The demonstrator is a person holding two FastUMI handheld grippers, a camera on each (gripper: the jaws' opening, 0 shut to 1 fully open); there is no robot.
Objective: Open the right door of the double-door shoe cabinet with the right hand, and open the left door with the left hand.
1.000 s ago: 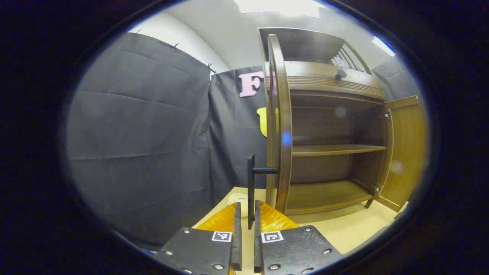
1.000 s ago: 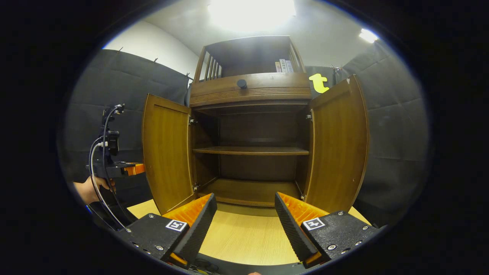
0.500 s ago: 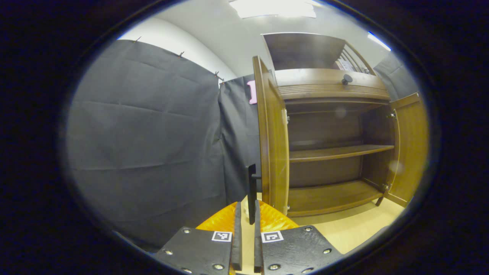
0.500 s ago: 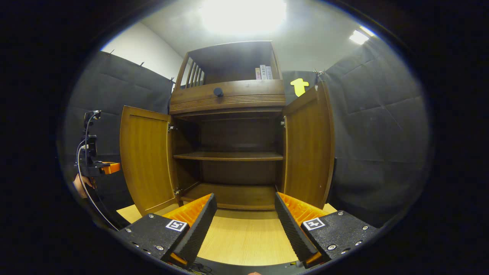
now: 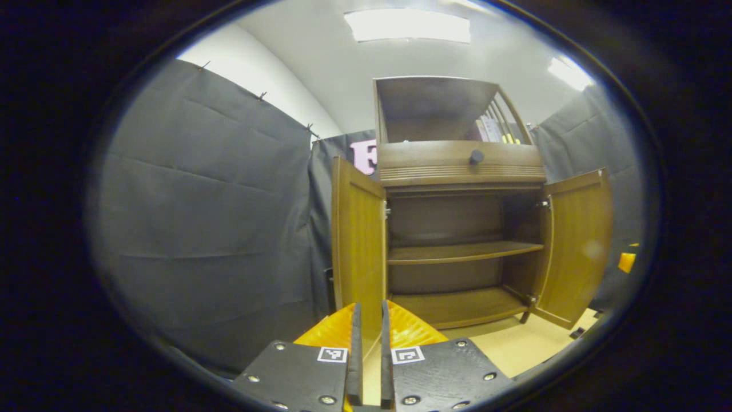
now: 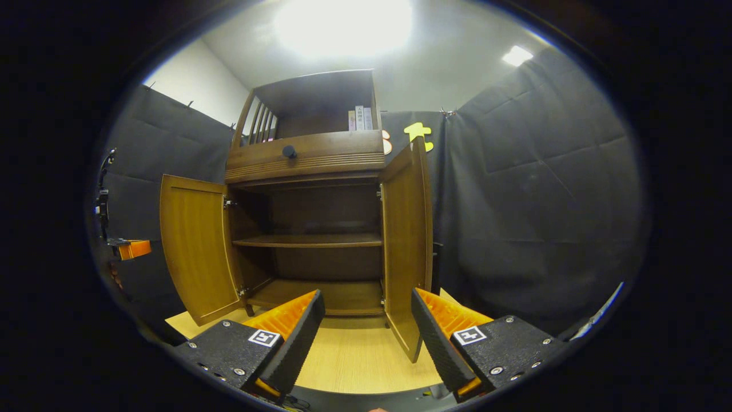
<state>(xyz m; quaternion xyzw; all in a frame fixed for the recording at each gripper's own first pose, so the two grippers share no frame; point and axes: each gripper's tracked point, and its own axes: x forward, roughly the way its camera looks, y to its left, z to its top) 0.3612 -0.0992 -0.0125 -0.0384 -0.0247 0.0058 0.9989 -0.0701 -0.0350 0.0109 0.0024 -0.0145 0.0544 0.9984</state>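
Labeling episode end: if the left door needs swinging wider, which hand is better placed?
Left. The left gripper sits just in front of the left door and its free edge, fingers aimed at it. The right gripper faces the right door, with the left door far across the cabinet.

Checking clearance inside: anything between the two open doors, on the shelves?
Nothing. In the right gripper view the left door and right door stand open; the middle shelf and bottom shelf between them are bare.
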